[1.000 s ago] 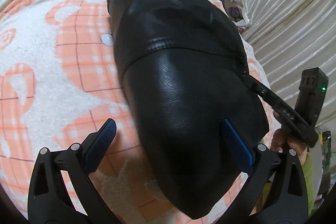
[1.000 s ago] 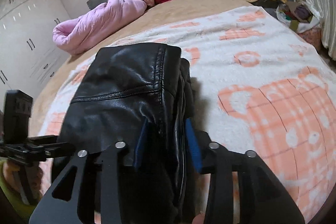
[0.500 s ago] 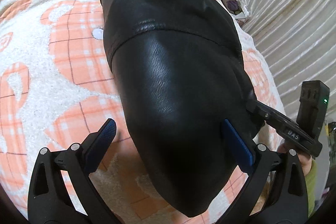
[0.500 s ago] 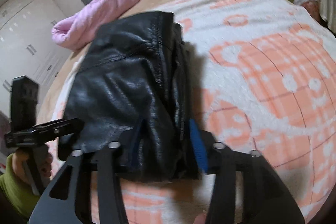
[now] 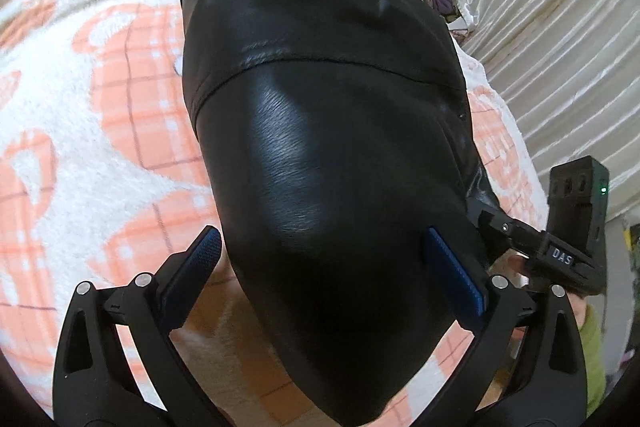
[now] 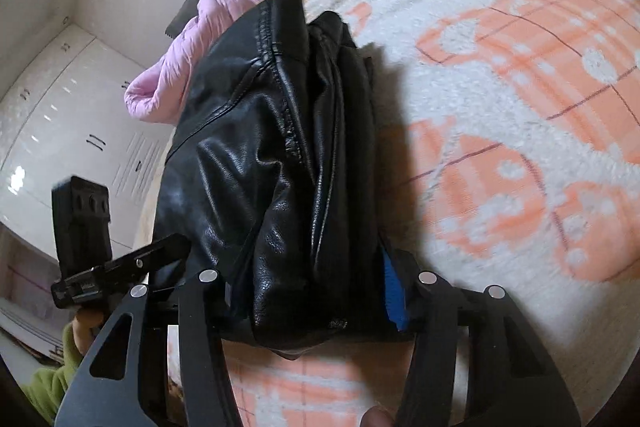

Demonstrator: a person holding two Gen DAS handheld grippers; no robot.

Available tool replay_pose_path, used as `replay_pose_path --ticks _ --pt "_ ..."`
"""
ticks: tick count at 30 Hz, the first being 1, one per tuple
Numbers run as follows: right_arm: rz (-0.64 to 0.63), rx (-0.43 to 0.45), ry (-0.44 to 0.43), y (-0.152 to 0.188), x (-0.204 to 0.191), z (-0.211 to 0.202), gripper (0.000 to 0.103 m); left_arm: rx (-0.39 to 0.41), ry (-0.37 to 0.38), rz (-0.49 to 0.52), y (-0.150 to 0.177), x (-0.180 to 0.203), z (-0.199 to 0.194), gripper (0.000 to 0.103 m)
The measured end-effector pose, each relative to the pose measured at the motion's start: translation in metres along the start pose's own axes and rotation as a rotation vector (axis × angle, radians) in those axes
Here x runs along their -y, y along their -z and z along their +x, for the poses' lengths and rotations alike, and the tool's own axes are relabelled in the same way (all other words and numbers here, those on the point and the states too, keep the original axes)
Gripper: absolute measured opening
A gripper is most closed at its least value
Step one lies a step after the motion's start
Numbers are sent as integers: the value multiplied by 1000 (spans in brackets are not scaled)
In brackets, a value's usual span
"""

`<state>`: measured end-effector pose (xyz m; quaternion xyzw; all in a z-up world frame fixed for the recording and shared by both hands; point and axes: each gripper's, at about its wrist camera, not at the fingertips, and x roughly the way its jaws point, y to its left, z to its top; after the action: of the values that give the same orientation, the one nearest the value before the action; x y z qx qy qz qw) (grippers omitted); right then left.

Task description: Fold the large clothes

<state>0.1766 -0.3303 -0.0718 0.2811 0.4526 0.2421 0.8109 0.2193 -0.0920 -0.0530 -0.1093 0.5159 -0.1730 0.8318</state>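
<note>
Jacket [image 5: 320, 167]: black leather, folded thick, on orange-and-white blanket [image 5: 100, 115].
Handling: looks heavy, stiff, slick; grip stacked edges.
Right gripper [image 6: 312, 287]: clamped on folded edge, just tightened.
Left gripper [image 5: 324, 259]: spread wide, jacket bulging between, unpinched.

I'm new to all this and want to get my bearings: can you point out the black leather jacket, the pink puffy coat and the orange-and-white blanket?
black leather jacket [image 5: 340, 167]: left wrist view, its glossy back panel.
pink puffy coat [image 6: 176, 75]: right wrist view, its rolled bulk.
orange-and-white blanket [image 6: 520, 131]: right wrist view, bare patterned part.
</note>
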Motion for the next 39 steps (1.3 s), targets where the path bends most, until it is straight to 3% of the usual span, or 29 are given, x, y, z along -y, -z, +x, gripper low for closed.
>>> replay_pose_path --ticks 7,19,20,21,23,29,31,33,36,37,39 --pt "-33 -2 6 7 -26 7 50 38 -85 49 0 -4 -13 94" --pt "-45 25 7 9 -24 8 52 46 -87 49 2 -14 -21 94" --pt "-48 22 19 10 -24 5 59 48 -94 63 3 -12 -21 94" --pt "-68 19 55 7 -27 -1 75 50 -95 68 3 -11 -21 94" --pt "-134 44 101 1 -39 -15 86 53 -88 62 2 -14 -23 94" --pt "-232 188 186 -44 -74 -38 86 62 -89 61 3 -12 -19 94" --pt "-251 210 196 -69 -84 -31 84 64 -89 61 4 -12 -20 94" --pt "-259 186 196 -92 -91 -15 74 64 -90 61 5 -12 -20 94" --pt "-263 105 307 -119 -92 23 68 62 -96 64 6 -10 -21 94" --pt "-263 75 345 -122 -90 34 60 62 -98 67 6 -9 -21 94" --pt "-318 49 366 -125 -92 46 18 63 -102 68 6 -9 -21 94"
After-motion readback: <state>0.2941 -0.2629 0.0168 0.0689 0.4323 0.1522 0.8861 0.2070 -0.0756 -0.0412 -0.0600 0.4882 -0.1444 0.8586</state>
